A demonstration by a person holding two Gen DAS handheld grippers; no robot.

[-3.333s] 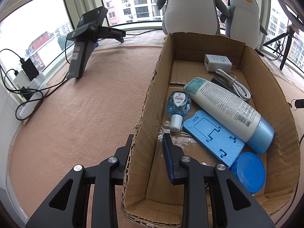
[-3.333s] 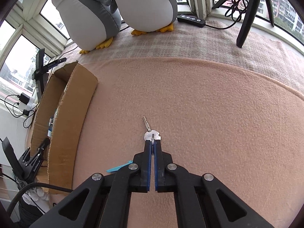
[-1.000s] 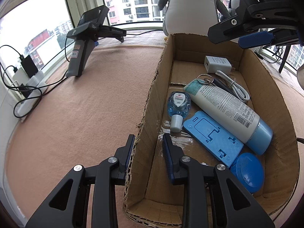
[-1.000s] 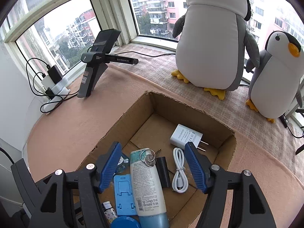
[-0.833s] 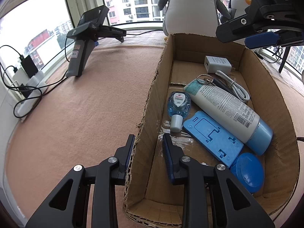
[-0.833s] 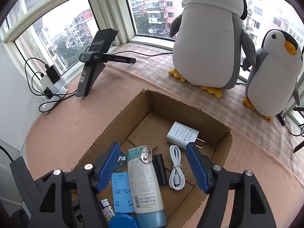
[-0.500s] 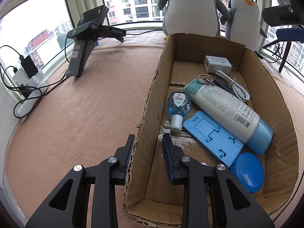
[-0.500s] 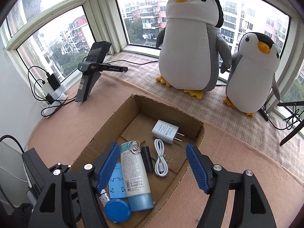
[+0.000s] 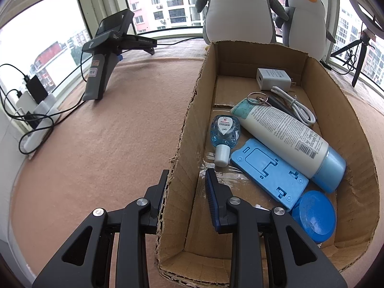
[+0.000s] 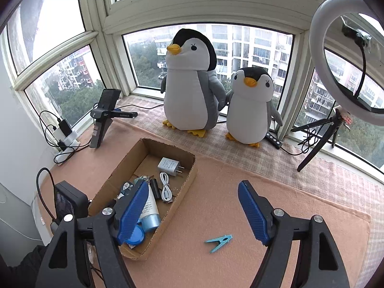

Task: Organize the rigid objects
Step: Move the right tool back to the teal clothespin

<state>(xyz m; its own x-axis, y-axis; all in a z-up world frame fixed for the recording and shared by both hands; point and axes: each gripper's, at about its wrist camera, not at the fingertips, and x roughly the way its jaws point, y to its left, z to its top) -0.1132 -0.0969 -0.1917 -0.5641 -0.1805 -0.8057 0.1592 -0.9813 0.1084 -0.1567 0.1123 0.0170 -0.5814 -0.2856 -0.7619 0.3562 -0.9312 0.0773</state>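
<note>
The cardboard box (image 9: 192,110) holds a lotion tube (image 9: 285,129), a key ring (image 9: 258,97) on the tube's end, a sanitizer bottle (image 9: 224,132), a blue phone stand (image 9: 268,170), a blue lid (image 9: 313,216), a white charger (image 9: 273,78) and a cable (image 9: 294,105). My left gripper (image 9: 186,180) is shut on the box's left wall. My right gripper (image 10: 193,200) is open and empty, high above the mat, right of the box (image 10: 182,187). A teal clothespin (image 10: 218,242) lies on the mat below it.
Two plush penguins (image 10: 192,91) stand on the sill behind the box. A black handheld device (image 10: 103,117) stands at the left by a power strip (image 10: 66,139) with cables. A ring light on a tripod (image 10: 345,55) is at the right.
My right gripper carried the key to the box, let it go onto the lotion tube, then rose and drew back to the right. My left gripper kept its hold on the box wall.
</note>
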